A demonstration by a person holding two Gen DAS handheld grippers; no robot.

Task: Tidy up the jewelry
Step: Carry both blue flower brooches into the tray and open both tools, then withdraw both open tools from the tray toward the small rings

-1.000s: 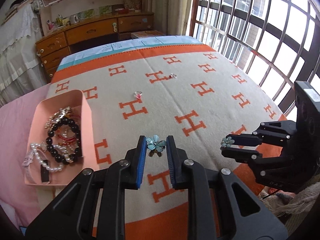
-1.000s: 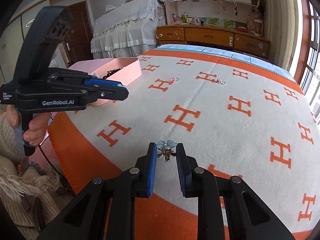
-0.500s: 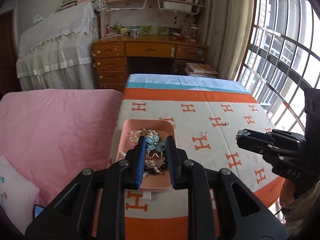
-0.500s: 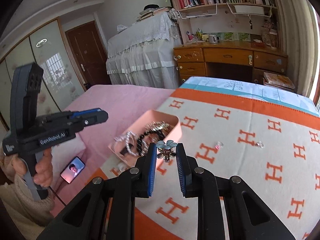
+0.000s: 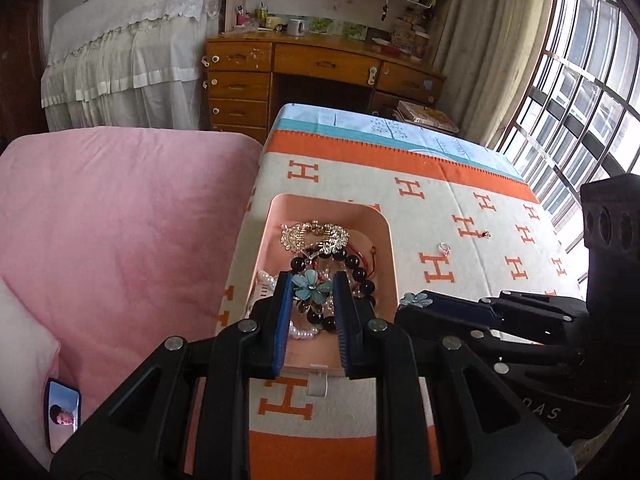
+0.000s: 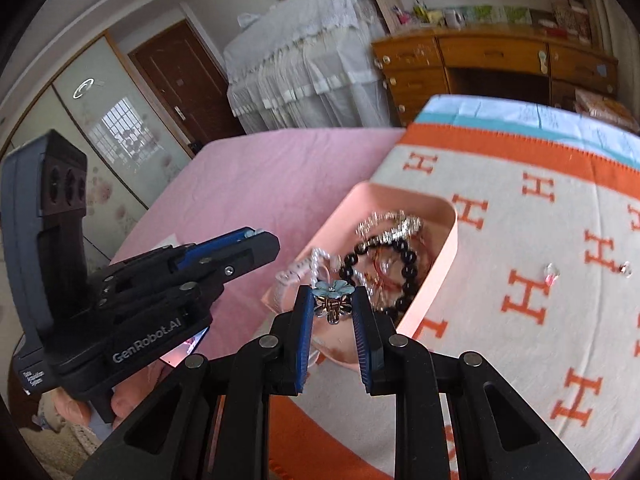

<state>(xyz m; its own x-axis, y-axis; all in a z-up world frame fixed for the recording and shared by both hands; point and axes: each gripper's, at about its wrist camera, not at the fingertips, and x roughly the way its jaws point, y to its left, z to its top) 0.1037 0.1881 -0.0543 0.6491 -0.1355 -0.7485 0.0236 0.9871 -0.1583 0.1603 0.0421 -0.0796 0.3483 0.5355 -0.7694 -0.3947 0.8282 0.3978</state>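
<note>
The left gripper is clenched on a blue flower earring above the near end of the pink tray, and the right gripper grips a matching flower earring over that tray's near corner. The tray sits at the left edge of the orange-and-cream blanket, holding a black bead bracelet, pearls and a gold piece. Farther out, two small rings lie on the blanket toward its right side.

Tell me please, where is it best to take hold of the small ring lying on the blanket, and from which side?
Probably from straight above. The ring lies low on the blanket, apart from the pink tray, so a claw should straddle its thin band and close across it. Its raised stone gives poor purchase. Its exact orientation is too small to tell.
</note>
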